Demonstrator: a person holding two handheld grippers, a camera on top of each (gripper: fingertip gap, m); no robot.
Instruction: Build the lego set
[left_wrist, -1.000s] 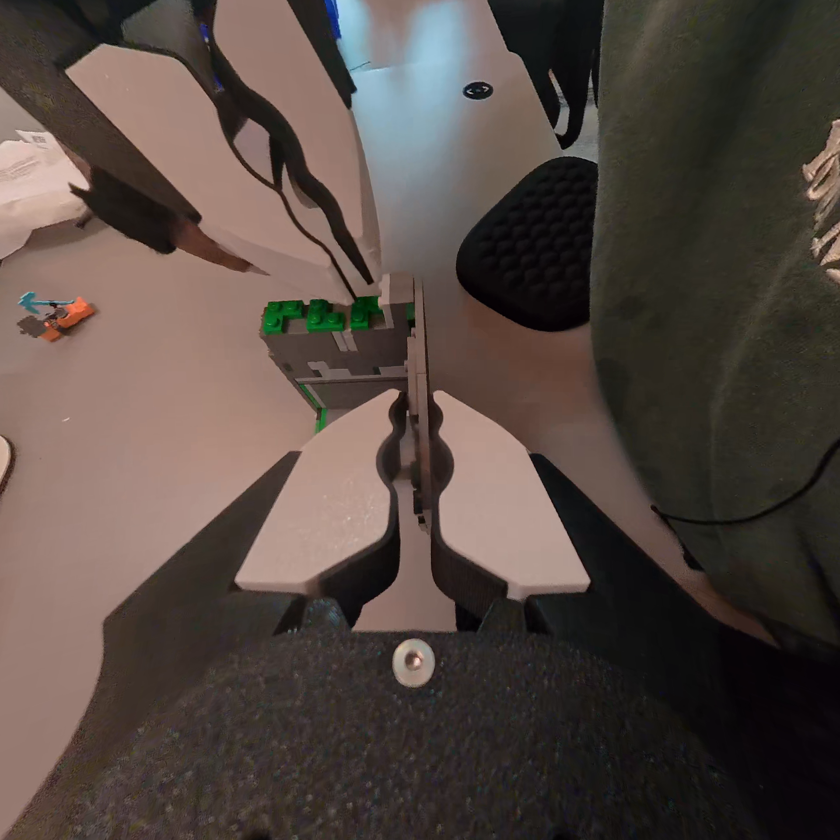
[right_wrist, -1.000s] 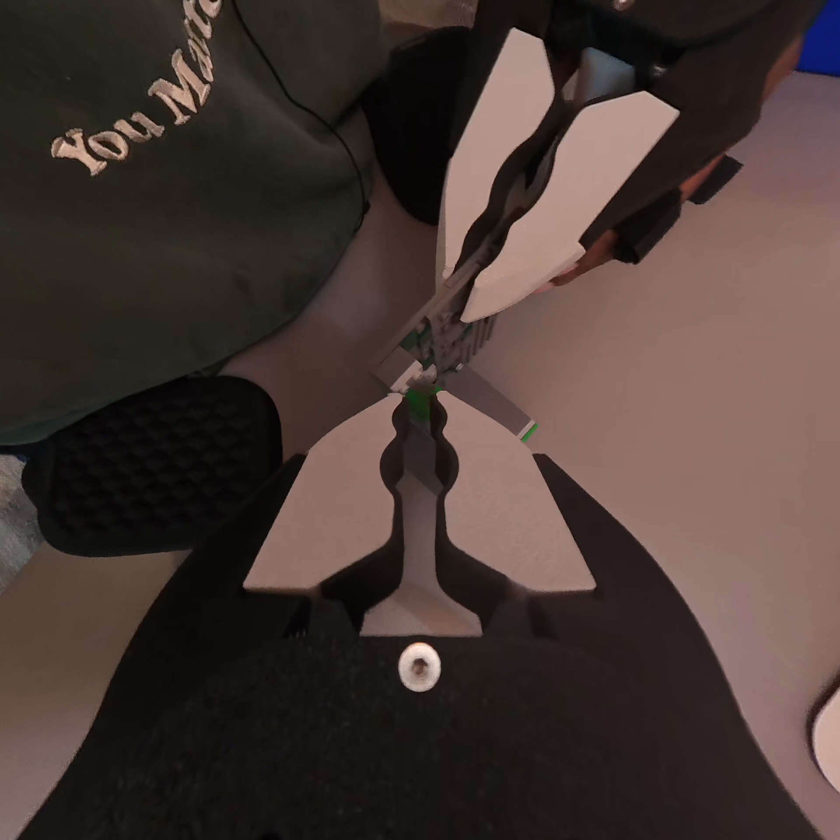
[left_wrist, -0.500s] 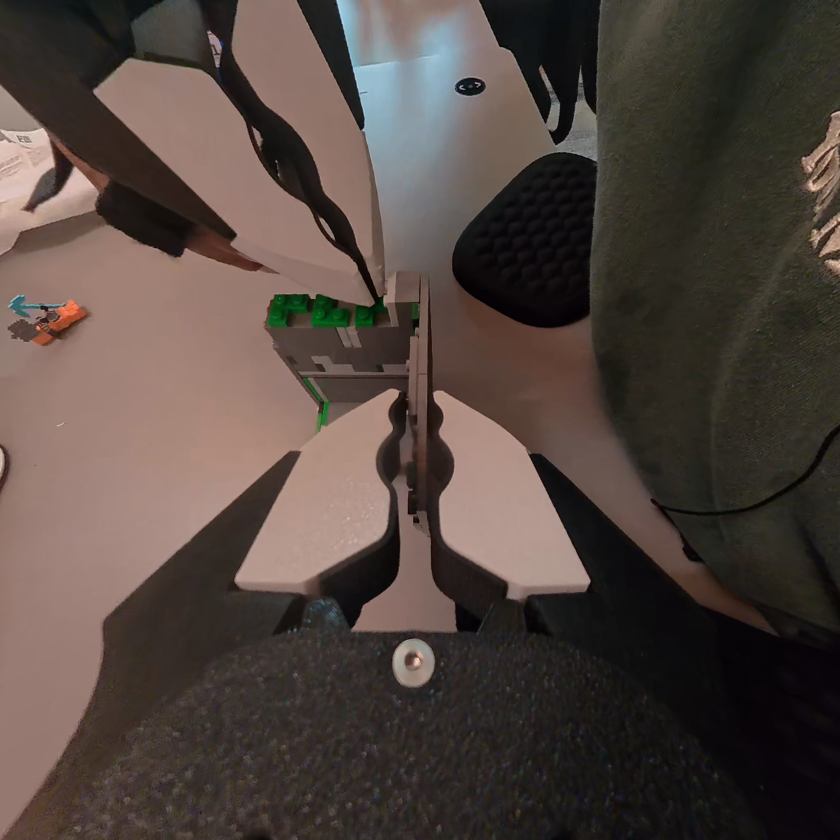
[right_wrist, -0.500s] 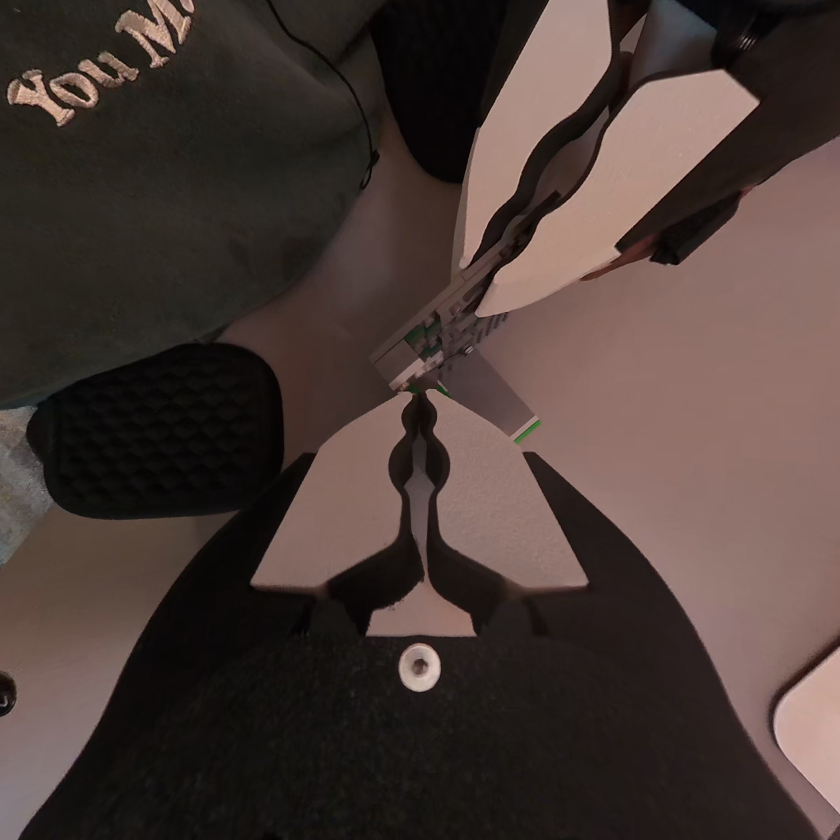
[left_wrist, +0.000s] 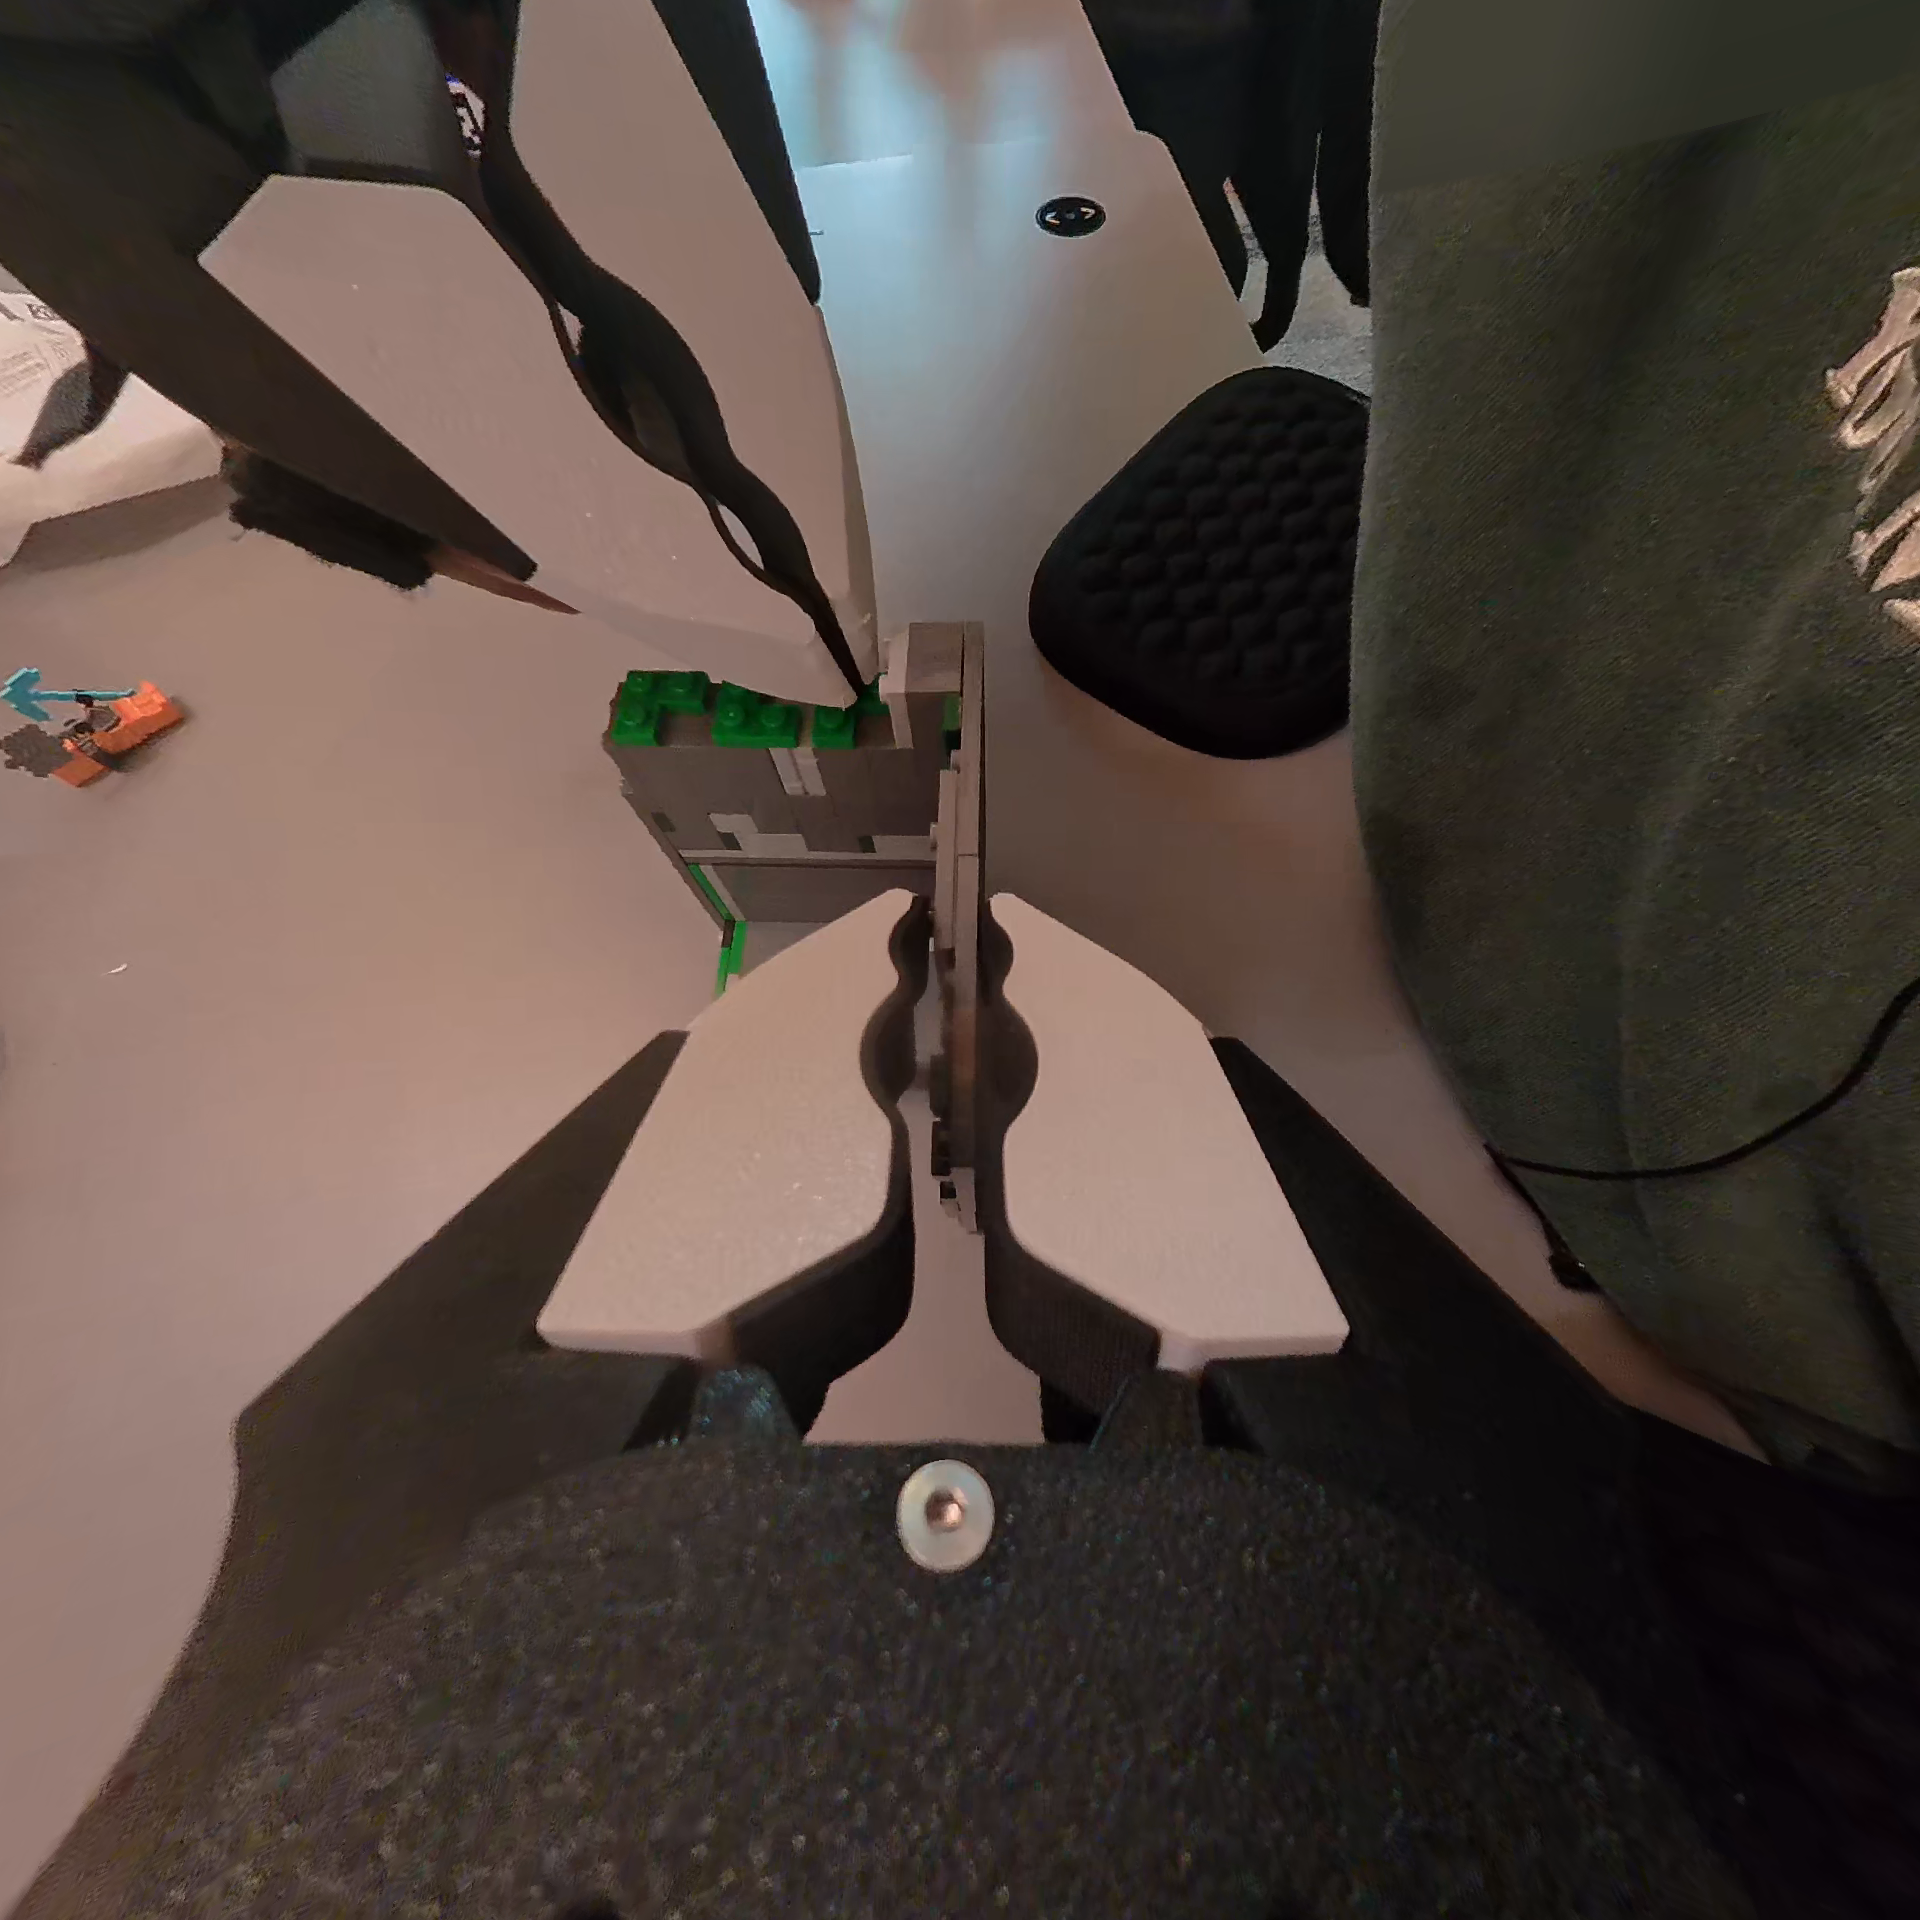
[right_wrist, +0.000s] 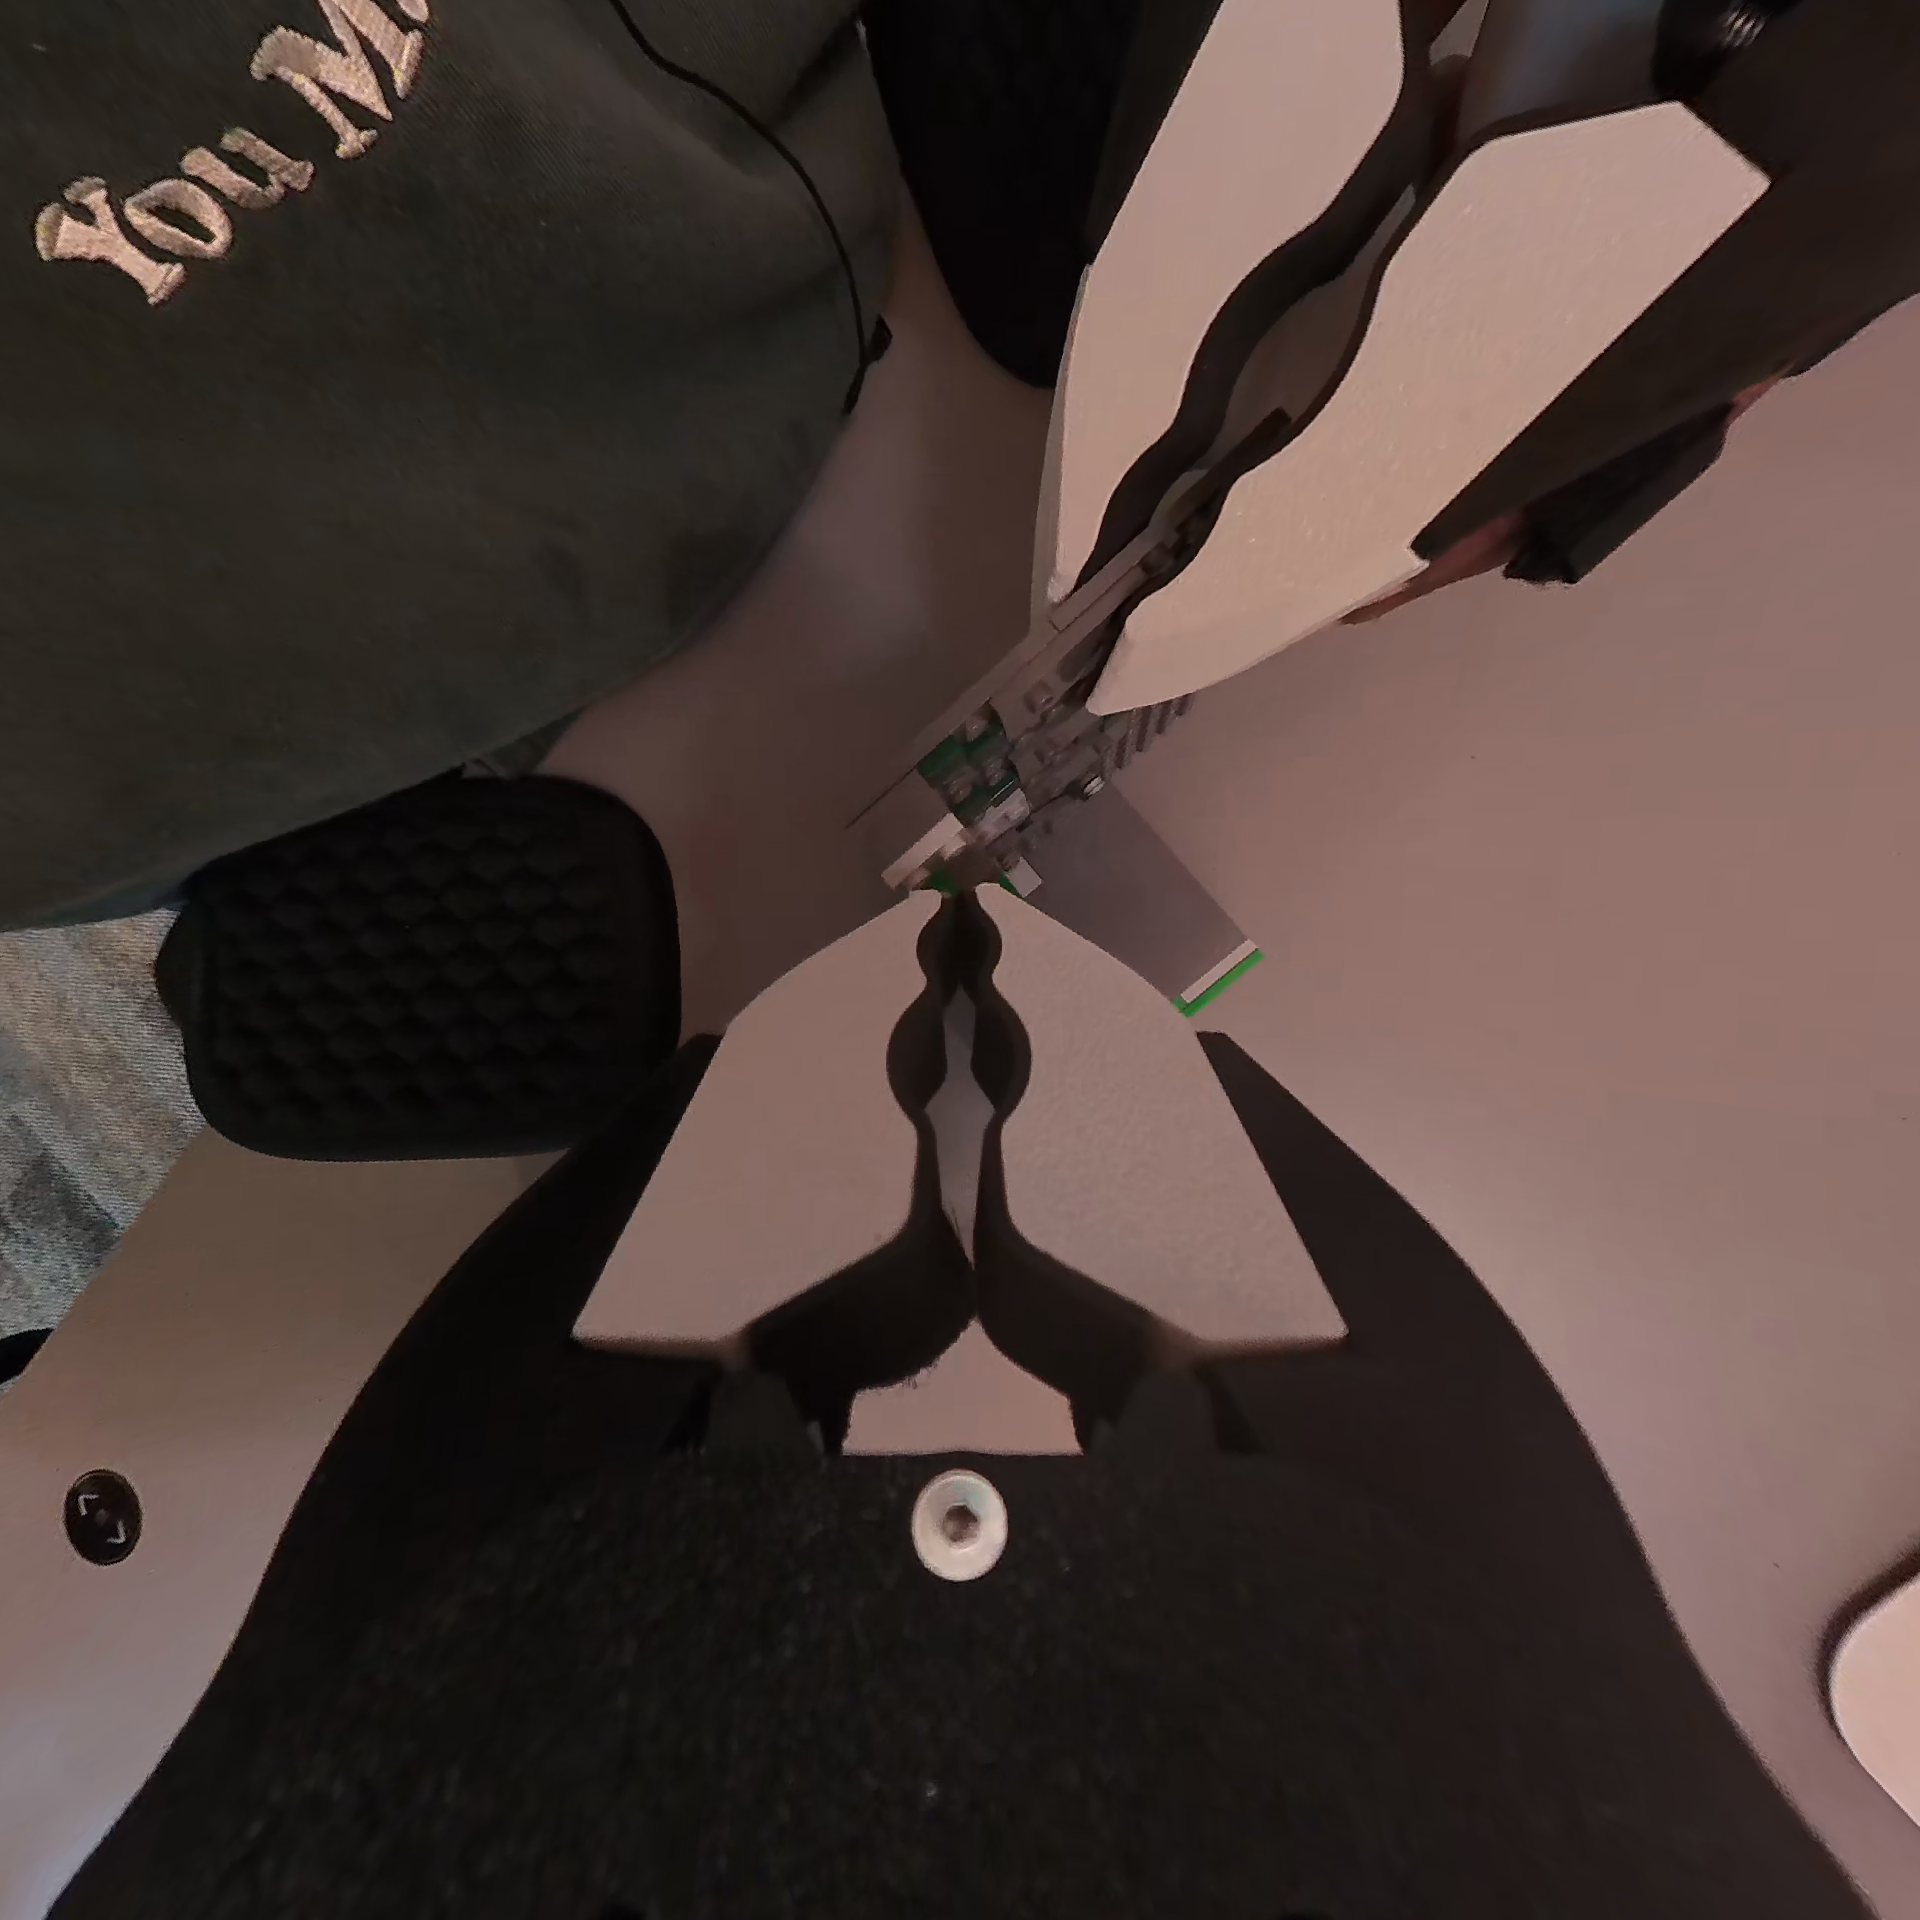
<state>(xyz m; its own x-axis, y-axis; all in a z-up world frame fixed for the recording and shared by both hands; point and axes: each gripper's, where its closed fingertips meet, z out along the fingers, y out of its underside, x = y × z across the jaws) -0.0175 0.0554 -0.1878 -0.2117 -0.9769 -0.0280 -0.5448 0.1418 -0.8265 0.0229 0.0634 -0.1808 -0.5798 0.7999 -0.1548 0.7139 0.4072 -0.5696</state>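
Nearest in the left wrist view, the left gripper (left_wrist: 951, 904) is clamped narrow on the thin grey plate edge of the lego build (left_wrist: 790, 800), the plate standing upright between its white fingers (left_wrist: 769, 1132); the build is grey walls with green bricks (left_wrist: 748, 717) on top, held just above the pale table (left_wrist: 312, 1039); just past it, the right gripper (left_wrist: 854, 698) comes down from the upper left, its tips pressed together and touching the green top of the build beside a grey block; whether anything sits between those tips I cannot tell from here; in the right wrist view the right gripper (right_wrist: 956, 902) has its jaws closed tip to tip, a speck of green right at the tips against the lego build (right_wrist: 997, 790); beyond, the left gripper (right_wrist: 1101, 644) grips the build's grey plate from the upper right; off to the left on the table lies a small orange and teal piece (left_wrist: 94, 727); to the right, a black chair armrest (left_wrist: 1195, 561) and a person's dark green sweatshirt (left_wrist: 1610, 727); farther back, some white paper (left_wrist: 62, 436) at the left edge
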